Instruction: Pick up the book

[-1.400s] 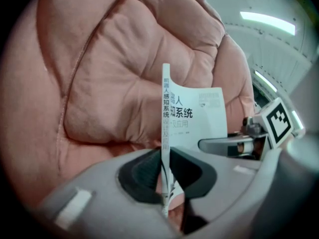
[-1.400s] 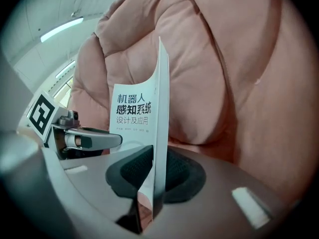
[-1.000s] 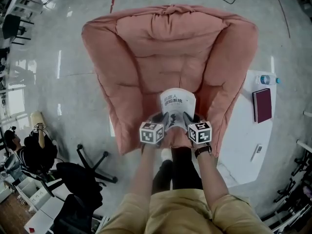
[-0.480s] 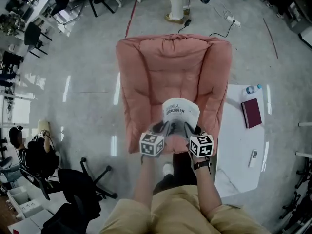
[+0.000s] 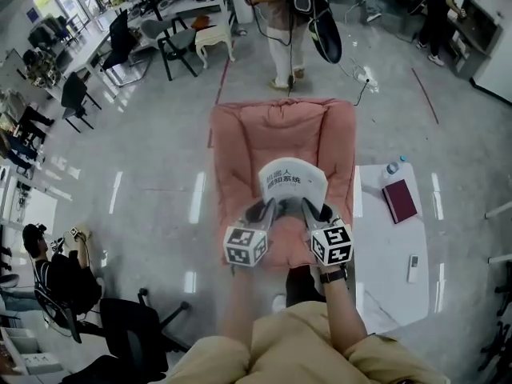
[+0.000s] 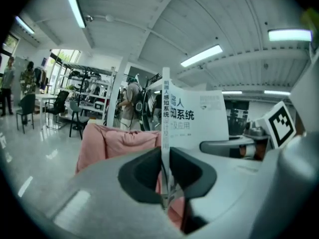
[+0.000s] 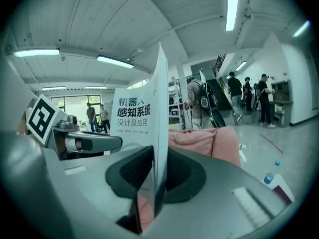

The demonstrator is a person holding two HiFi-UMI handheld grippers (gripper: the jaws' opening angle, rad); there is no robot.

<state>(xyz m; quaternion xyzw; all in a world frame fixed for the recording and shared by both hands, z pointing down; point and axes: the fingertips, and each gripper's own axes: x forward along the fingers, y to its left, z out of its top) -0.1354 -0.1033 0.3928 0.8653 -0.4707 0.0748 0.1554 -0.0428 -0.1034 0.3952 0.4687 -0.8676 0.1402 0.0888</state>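
A white-covered book (image 5: 291,182) with dark print is held up in the air above the pink beanbag chair (image 5: 280,138). My left gripper (image 5: 266,209) is shut on the book's left edge (image 6: 166,133). My right gripper (image 5: 310,209) is shut on its right edge (image 7: 160,133). In the left gripper view the cover (image 6: 199,116) faces the camera, with the right gripper (image 6: 234,145) beyond it. The right gripper view shows the cover (image 7: 132,116) and the left gripper (image 7: 84,142) behind it.
A white side table (image 5: 376,254) right of the chair carries a dark red notebook (image 5: 399,201), a water bottle (image 5: 391,168) and a remote (image 5: 413,268). A person (image 5: 288,22) stands behind the chair. Office chairs (image 5: 136,318) and a seated person (image 5: 48,270) are at the left.
Both grippers have risen high with the book between them. The chair and floor have shrunk in the head view, and more of the room behind shows.
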